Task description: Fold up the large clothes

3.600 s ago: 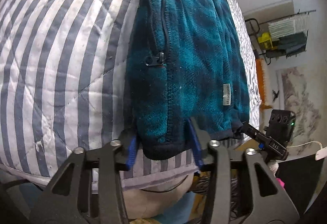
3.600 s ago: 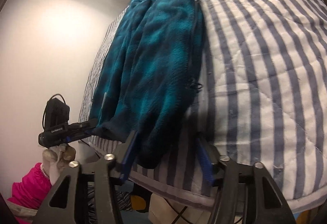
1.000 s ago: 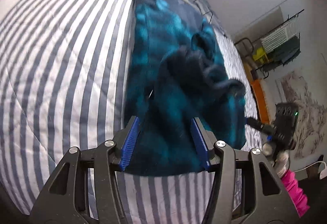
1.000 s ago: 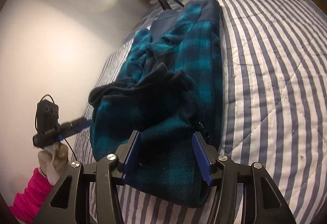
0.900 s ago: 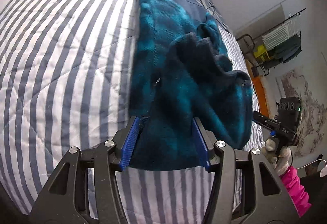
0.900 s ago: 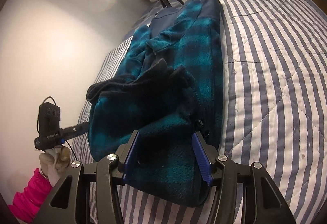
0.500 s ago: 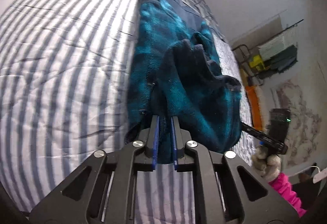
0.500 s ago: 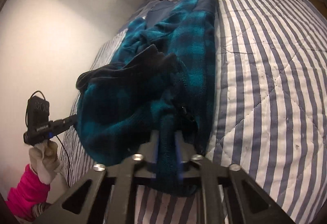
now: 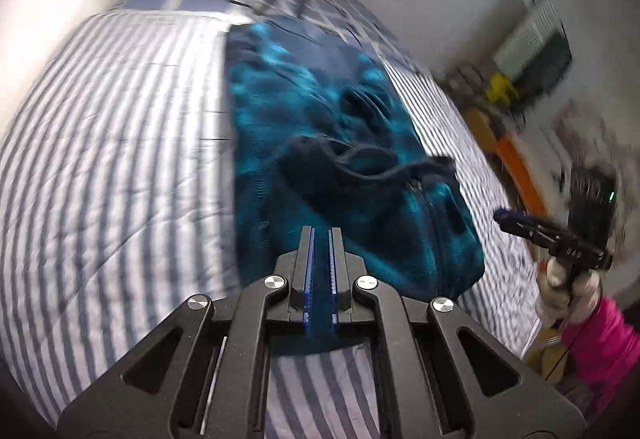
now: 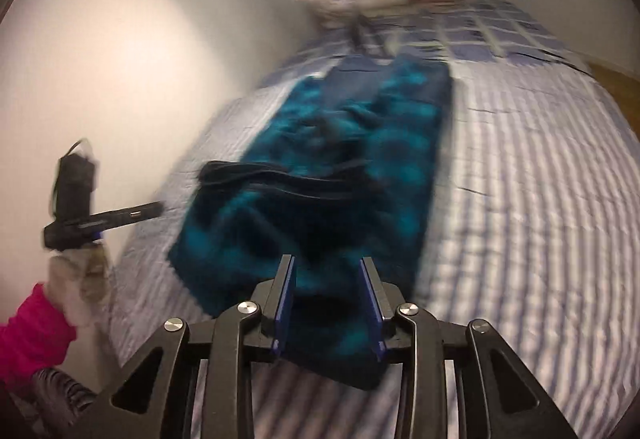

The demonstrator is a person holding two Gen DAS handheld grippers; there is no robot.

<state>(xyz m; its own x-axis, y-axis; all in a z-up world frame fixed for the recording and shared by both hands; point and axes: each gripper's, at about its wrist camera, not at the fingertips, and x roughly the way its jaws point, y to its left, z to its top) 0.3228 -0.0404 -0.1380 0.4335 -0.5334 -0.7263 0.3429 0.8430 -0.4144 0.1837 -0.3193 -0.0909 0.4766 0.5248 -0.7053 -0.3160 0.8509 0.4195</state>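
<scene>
Our left tool (image 9: 321, 235) has its blue pads almost together, and through the blur we cannot tell whether any fleece is between them. Our right tool (image 10: 329, 271) has just been opening; its pads stand partly apart, clear of the cloth. The teal plaid fleece jacket (image 9: 320, 135) lies folded on the striped bed (image 9: 120, 159).

We see teal/navy plaid fleece jacket (image 9: 340, 143), blue-white striped quilt (image 9: 120, 143), blk grippers w/ blue pads (image 9: 309, 271), pink sleeve (image 10: 28, 331).
</scene>
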